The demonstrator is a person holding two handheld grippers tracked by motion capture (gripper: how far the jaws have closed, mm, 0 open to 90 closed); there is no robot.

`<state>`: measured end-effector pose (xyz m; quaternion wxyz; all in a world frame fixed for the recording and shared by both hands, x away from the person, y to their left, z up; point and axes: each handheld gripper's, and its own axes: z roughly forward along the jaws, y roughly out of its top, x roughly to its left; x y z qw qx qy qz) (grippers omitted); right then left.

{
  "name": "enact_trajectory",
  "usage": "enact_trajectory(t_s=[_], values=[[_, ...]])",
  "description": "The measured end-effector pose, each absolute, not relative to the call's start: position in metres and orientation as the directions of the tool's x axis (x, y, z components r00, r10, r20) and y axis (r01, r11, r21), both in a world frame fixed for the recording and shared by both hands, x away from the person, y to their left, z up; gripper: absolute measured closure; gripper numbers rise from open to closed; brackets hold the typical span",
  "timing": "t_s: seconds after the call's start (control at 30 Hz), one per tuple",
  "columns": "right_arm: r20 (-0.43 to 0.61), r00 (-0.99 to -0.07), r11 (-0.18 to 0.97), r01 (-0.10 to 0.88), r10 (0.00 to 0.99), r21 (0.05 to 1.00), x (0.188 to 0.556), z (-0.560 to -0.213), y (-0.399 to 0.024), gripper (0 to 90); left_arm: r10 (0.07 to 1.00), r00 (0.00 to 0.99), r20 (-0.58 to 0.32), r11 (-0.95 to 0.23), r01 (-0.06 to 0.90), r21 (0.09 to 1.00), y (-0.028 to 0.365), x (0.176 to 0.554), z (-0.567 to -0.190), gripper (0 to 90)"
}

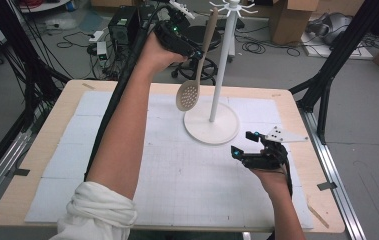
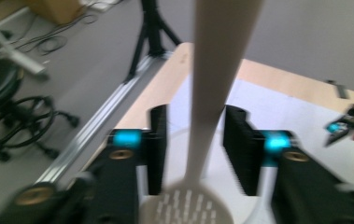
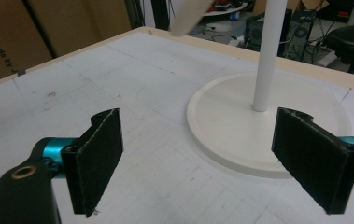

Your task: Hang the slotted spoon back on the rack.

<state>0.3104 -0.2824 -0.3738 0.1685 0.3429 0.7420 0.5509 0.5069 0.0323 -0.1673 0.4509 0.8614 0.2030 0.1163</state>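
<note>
A slotted spoon [image 1: 197, 75] was seen hanging at a white stand [image 1: 216, 100] above the tabletop [image 1: 177, 175].
Its light, stiff, smooth handle stood between the slightly parted left gripper [image 2: 195, 144] fingers, untouched; mid-handle was judged the best hold. The right gripper [image 1: 244, 145] fingers were spread wide, empty.

Beige slotted spoon [image 1: 197, 64], long tapered handle, round perforated bowl at bottom. Hangs near-vertical, slightly tilted, bowl lowest, handle top up by hooks of white stand [image 1: 220, 75]. Bowl clear of bench [image 1: 127, 165], above round stand base, just left of pole in high view. In left gripper view, handle runs between left tongs [image 2: 194, 149], visible gaps either side of handle, pads not pressing; holes of bowl visible below, blurred. Stand upright at far middle of bench, thin pole, flat disc base.
</note>
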Motion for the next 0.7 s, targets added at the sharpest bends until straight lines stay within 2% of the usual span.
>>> enact_trajectory(t_s=[0.17, 0.33, 0.6, 0.7], values=[[0.124, -0.709, 0.164, 0.324, 0.695, 0.932, 0.31, -0.374, -0.281, 15.5, 0.446, 0.895, -0.012, -0.502, 0.261, 0.825, 0.045, 0.505, -0.175, 51.5], [0.12, -0.714, 0.173, 0.323, 0.69, 0.93, 0.309, -0.374, -0.279, 15.5, 0.426, 0.905, -0.026, -0.543, 0.278, 0.793, 0.051, 0.5, -0.18, 47.8], [0.114, -0.716, 0.179, 0.32, 0.689, 0.93, 0.309, -0.374, -0.277, 15.5, 0.347, 0.937, -0.036, -0.559, 0.238, 0.794, 0.052, 0.484, -0.177, 41.9], [0.111, -0.717, 0.184, 0.321, 0.688, 0.929, 0.31, -0.375, -0.276, 15.5, 0.32, 0.947, -0.038, -0.529, 0.211, 0.822, 0.055, 0.475, -0.178, 41.1]])
